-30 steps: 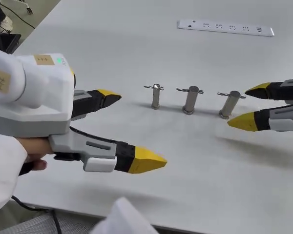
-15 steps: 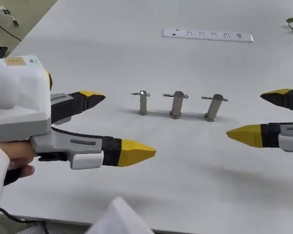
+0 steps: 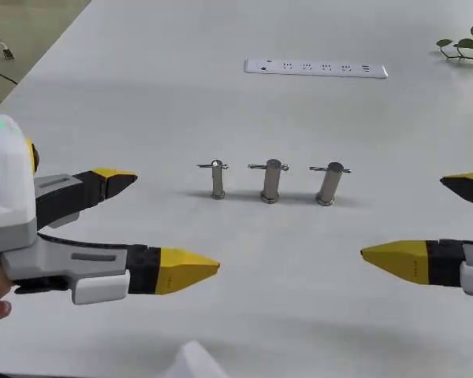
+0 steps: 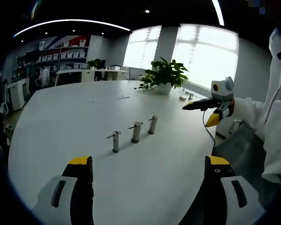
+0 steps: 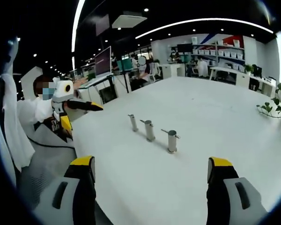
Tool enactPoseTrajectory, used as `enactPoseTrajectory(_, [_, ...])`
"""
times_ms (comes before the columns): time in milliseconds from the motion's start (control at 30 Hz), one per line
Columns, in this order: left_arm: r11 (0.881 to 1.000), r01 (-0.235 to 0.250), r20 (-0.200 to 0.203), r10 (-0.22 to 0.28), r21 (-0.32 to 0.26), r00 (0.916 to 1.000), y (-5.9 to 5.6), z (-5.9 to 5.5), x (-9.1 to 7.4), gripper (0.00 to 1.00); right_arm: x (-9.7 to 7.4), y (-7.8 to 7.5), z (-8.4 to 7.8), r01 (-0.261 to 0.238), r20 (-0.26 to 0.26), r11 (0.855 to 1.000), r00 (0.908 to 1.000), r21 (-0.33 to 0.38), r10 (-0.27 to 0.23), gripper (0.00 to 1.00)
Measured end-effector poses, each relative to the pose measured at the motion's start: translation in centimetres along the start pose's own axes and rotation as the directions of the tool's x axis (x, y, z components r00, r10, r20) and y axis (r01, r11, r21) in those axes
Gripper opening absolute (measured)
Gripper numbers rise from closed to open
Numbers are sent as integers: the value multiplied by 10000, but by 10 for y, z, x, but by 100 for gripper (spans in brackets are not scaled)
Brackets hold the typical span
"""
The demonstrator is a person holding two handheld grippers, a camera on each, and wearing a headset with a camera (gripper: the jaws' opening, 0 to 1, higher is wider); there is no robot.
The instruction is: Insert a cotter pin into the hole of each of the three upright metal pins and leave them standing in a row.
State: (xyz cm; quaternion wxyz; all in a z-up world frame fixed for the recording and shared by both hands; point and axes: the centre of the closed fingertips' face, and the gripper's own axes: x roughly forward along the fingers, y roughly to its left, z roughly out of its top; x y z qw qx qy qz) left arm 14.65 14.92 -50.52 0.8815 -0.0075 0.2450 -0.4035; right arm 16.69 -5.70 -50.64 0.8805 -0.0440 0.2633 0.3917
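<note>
In front of the power strip (image 3: 315,68), on the white table (image 3: 221,331), the 3 metal pins (image 3: 272,183) stand upright in a row. Each one seems to carry a cotter pin (image 3: 266,166) through its top. The left gripper (image 3: 176,222) and the right gripper (image 3: 402,216) hang farther from the strip, apart from the row, jaws wide and holding nothing. I judge the task finished.
</note>
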Motion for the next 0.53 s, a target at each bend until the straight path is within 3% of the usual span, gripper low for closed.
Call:
enactPoseTrajectory(200, [9999, -146, -418, 147, 24, 9990, 7, -11, -5, 99, 0, 6, -9, 236, -143, 9994, 9996, 250, -233, 98])
enactPoseTrajectory(533, [9997, -238, -720, 234, -49, 9971, 13, -23, -9, 99, 1, 8, -22, 491, -543, 9979, 9974, 435, -467, 98])
